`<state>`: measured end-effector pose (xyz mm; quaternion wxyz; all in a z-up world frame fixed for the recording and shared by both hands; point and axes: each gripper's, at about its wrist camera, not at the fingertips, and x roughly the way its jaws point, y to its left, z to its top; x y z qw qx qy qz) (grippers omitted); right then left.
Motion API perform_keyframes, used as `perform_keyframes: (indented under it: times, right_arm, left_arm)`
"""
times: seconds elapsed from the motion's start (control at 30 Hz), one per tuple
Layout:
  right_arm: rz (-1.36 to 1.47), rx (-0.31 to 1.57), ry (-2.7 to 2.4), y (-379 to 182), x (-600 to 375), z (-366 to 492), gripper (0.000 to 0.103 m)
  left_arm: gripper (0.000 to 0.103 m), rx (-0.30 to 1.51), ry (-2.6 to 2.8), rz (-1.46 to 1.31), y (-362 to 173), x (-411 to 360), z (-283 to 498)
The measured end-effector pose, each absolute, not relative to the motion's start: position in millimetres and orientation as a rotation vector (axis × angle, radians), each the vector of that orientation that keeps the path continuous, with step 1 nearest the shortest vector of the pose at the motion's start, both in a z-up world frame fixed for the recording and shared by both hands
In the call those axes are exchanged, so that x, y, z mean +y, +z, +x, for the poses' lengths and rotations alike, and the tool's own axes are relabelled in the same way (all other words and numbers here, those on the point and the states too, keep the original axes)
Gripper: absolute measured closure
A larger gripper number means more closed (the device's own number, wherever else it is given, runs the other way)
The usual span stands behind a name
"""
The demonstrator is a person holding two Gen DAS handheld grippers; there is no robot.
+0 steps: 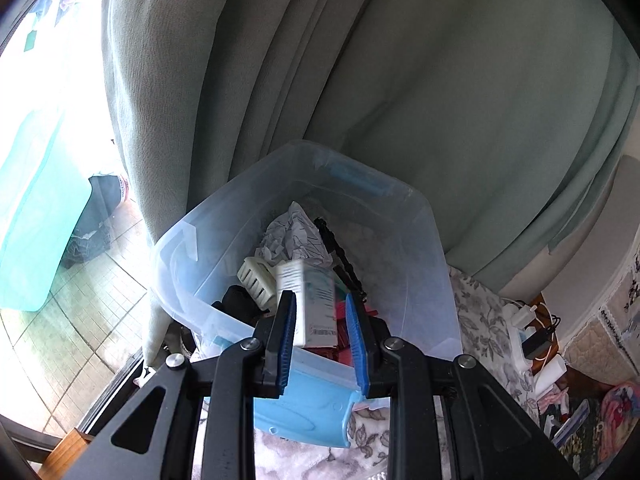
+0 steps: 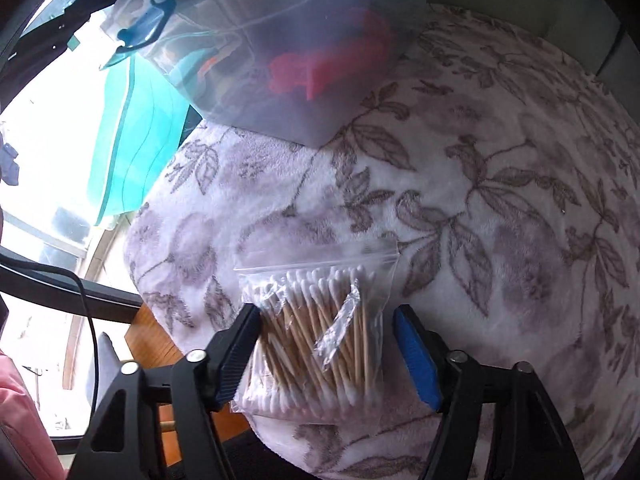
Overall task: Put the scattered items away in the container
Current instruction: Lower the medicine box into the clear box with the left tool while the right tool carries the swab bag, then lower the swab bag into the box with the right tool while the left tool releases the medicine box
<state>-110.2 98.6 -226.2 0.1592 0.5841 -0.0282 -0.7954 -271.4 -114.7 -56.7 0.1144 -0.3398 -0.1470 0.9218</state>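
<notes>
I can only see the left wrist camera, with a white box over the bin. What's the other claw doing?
Observer: The right claw sits open around a bag of cotton swabs on the flowery blanket.
Operator: Is it squeezing the bag?
Observer: No, the blue pad is apart from it.
Operator: Can you see the bin from there?
Observer: Yes, the clear bin stands beyond the bag, with something red showing through its wall.

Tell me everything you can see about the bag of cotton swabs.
The bag of cotton swabs is a clear plastic zip bag, sealed at its top, packed with wooden-stick swabs with white tips. It lies on the floral blanket, between the open fingers of the right gripper; the left finger touches its side.
</notes>
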Motion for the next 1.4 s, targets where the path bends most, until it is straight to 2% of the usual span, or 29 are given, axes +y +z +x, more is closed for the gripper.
perform_keyframes:
  times: [0.13, 0.23, 0.47, 0.73, 0.97, 1.17, 1.4]
  right_arm:
    - [1.648, -0.055, -2.281, -222.2, 98.1, -109.6, 0.061]
    - [1.645, -0.052, -2.288, -219.2, 100.7, -107.5, 0.065]
    - [1.602, -0.044, -2.313, -202.5, 103.8, -98.8, 0.066]
    - [1.492, -0.057, -2.389, -159.1, 96.0, -112.5, 0.066]
    - [1.326, -0.075, -2.492, -97.7, 99.6, -117.0, 0.066]
    - [1.073, -0.035, -2.617, -25.7, 97.7, -127.4, 0.066]
    - [0.933, 0.01, -2.651, 6.3, 76.4, -166.8, 0.066]
  left_arm:
    - [0.078, -0.432, 2.701, -0.995, -57.3, -113.2, -270.6]
    - [0.078, -0.438, 2.694, -0.996, -67.5, -106.8, -273.8]
    - [0.078, -0.45, 2.683, -0.992, -69.2, -107.3, -275.3]
    - [0.078, -0.475, 2.68, -0.985, -69.5, -111.8, -274.6]
    - [0.078, -0.507, 2.682, -0.962, -66.7, -120.3, -272.1]
    - [0.078, -0.532, 2.68, -0.934, -62.1, -126.3, -271.6]
    - [0.077, -0.525, 2.672, -0.918, -58.5, -126.9, -271.2]
